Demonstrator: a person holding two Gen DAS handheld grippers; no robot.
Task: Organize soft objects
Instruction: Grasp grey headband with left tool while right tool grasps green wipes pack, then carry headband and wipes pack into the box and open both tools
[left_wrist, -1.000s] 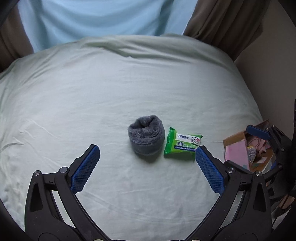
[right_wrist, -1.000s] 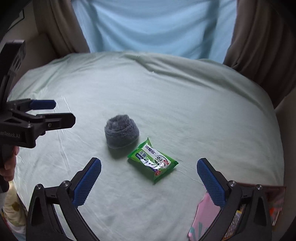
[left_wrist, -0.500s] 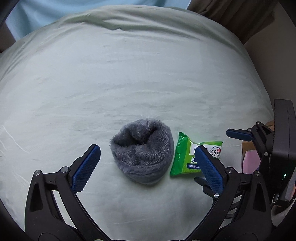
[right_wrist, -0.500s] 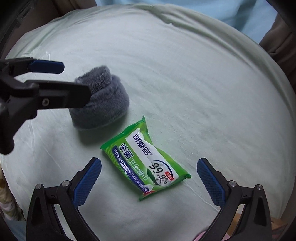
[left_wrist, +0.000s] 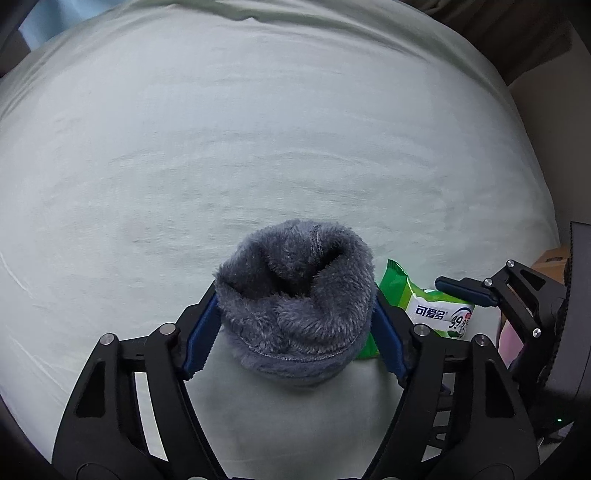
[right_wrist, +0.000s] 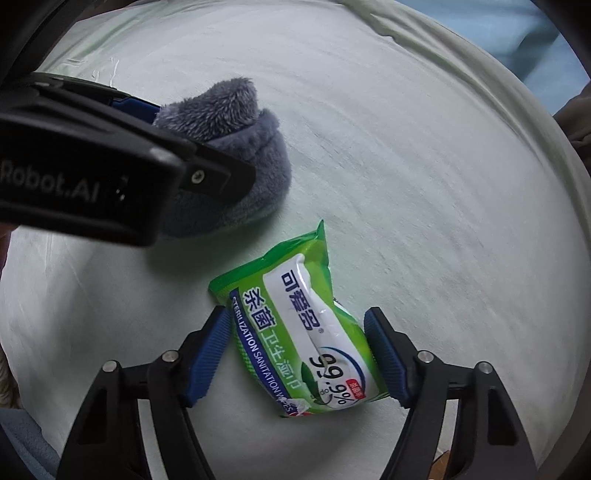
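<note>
A rolled grey fleece sock (left_wrist: 295, 295) sits on the pale green bed sheet (left_wrist: 258, 147). My left gripper (left_wrist: 295, 325) is closed on it, both blue pads pressing its sides. It also shows in the right wrist view (right_wrist: 236, 147), partly hidden by the left gripper's black body (right_wrist: 92, 177). A green pack of wet wipes (right_wrist: 306, 332) lies just right of the sock. My right gripper (right_wrist: 299, 354) is closed on the pack, with its blue pads against both long edges. The pack shows in the left wrist view (left_wrist: 424, 310) too.
The bed sheet stretches far ahead of both grippers. Brown curtains (left_wrist: 524, 33) and a blue one (right_wrist: 546, 40) hang beyond the far edge. A cardboard box (left_wrist: 550, 258) stands off the bed's right side.
Both grippers moved down and forward to the objects. The left jaws closed onto the sock and the right jaws closed onto the wipes pack; both were wide open before.
</note>
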